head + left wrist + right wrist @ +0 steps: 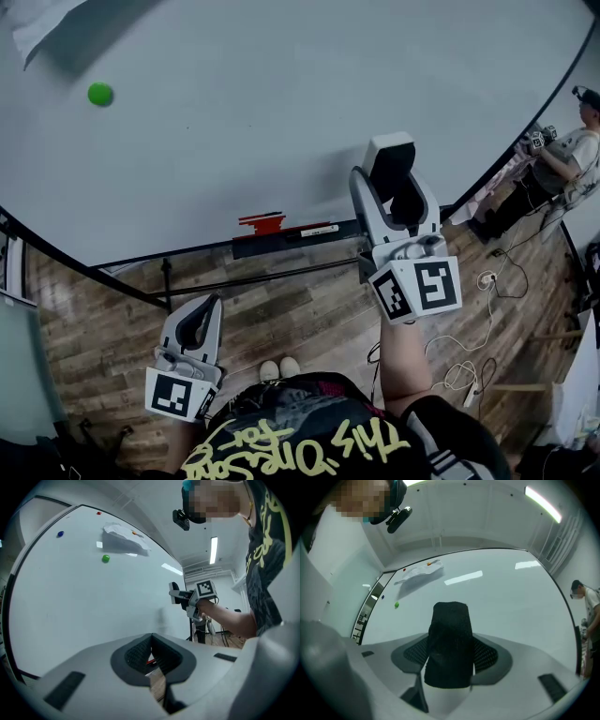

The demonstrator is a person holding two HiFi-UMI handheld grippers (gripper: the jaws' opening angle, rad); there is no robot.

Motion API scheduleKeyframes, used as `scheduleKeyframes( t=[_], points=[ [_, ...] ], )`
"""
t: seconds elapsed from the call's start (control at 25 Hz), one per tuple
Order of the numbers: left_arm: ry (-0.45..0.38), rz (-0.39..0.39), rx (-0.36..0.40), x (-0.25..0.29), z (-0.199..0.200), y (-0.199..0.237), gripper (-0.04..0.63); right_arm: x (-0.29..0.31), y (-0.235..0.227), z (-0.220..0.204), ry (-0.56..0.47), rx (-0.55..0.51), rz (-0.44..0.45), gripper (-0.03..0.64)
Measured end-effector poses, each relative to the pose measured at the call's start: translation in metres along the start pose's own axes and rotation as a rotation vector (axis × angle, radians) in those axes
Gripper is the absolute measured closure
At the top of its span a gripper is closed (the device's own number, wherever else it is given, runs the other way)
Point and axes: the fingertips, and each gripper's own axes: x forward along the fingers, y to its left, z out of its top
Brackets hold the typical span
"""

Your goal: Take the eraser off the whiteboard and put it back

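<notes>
Whiteboard (281,112) across most of the head view, wide, pale and bare in the middle. In front of its lower edge, right claw (392,164) raised, pads pinching the black eraser (449,644), which stands up between them with its woven face toward the camera. Hard to tell whether the eraser touches the board or hangs just off it. By the look of things, first half done: eraser in hand, not parked on the board. Left to do: press it back against the surface and let go.

Below, wooden floor (112,309) with loose cables (469,366) at the right. Far right, a second person (567,155), well apart from the work. Left claw (200,319) held low near the body, pressed together on nothing. Sheet of paper (42,23) fixed at the board's upper left. Dark tray (281,246) along the bottom rim, a red item (261,223) on it. Small green magnet (100,94) near the paper. Nothing between eraser and the open board.
</notes>
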Motion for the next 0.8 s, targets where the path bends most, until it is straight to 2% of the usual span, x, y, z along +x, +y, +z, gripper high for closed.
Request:
scheduleKeyframes(
  t=[0.8],
  points=[
    [-0.002, -0.038, 0.002, 0.004, 0.001, -0.012, 0.588, -0.034, 0.006, 0.013, -0.012, 0.021, 0.004, 0.357]
  ],
)
